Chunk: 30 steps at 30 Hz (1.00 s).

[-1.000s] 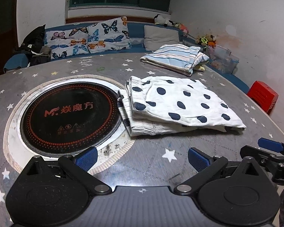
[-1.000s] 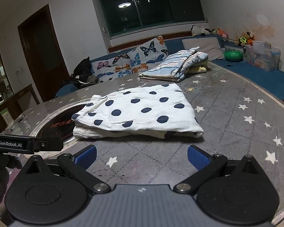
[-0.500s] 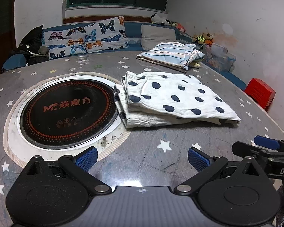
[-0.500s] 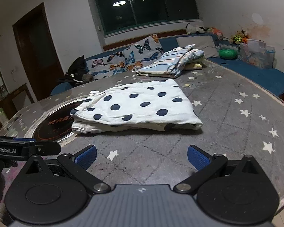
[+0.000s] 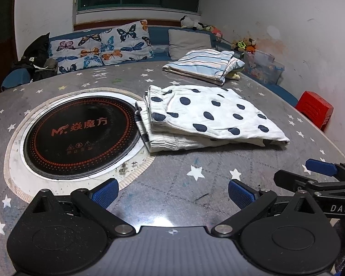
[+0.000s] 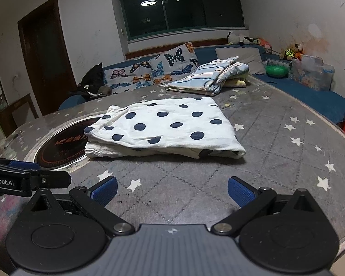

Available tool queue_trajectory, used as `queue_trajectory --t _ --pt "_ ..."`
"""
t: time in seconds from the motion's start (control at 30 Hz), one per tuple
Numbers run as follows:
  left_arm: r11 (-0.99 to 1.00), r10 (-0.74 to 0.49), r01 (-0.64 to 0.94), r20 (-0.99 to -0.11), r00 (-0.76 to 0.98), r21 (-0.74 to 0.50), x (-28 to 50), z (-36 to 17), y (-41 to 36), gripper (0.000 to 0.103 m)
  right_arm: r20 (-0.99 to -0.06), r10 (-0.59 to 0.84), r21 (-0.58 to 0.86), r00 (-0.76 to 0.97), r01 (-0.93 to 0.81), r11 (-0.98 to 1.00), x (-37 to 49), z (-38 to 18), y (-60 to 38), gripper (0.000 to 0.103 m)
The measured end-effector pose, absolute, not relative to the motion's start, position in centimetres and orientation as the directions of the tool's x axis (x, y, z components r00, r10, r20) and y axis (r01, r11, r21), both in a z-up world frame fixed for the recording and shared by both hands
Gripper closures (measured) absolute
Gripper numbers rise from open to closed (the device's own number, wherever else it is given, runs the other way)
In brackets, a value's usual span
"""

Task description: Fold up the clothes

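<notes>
Polka-dot garment (image 5: 209,115), white with dark blue spots, lies folded flat near the middle of a round table (image 5: 177,170), stacked on a second folded piece of pale ribbed cloth (image 5: 170,141) that shows along its near and left edges. Its left edge overlaps the rim of a black induction hob (image 5: 80,135) set into the tabletop, ringed with orange dots and printed with orange lettering. The table wears a grey quilted cover scattered with white stars (a few yellow ones too), smudged and scuffed in places.

Farther back on the same table sits a folded striped garment (image 5: 202,65) in blue, white and peach, well apart from the spotted one.

The left gripper (image 5: 173,189) hovers low over the near edge of the table, its blue-padded fingers (image 5: 105,189) spread wide with nothing between them. The right gripper (image 6: 172,189) is likewise spread apart and empty, just beside the left one; each shows at the edge of the other's view. Neither touches the clothes.

Behind the table a blue bench sofa (image 6: 310,92) runs along two walls, carrying butterfly-print cushions (image 5: 103,46), a grey cushion (image 5: 188,41), a heap of dark clothing (image 5: 34,59), soft toys (image 6: 241,38), a green bowl (image 6: 276,70) and a clear plastic storage box (image 6: 312,71). A red plastic stool (image 5: 315,110) stands beside the table on the right. The walls are white and marked, with a dark window (image 6: 181,7) reflecting a ceiling lamp and a dark wooden door (image 6: 43,53) to the left.
</notes>
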<state>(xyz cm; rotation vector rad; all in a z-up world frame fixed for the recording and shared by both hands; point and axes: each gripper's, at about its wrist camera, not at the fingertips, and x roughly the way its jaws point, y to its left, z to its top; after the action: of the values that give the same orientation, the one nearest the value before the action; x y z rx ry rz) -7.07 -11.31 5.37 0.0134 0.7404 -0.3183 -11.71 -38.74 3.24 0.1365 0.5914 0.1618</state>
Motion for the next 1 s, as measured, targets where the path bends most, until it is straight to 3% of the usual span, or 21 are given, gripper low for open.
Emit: queue_trajectory --t 1.0 --pt "0.941 -0.294 0.328 -0.680 0.671 -0.084 -6.6 5.1 -12.8 0.000 -0.553 0.168 0.164 0.816 -0.091 0.982 -10.6 3.4 -39.3 0.000"
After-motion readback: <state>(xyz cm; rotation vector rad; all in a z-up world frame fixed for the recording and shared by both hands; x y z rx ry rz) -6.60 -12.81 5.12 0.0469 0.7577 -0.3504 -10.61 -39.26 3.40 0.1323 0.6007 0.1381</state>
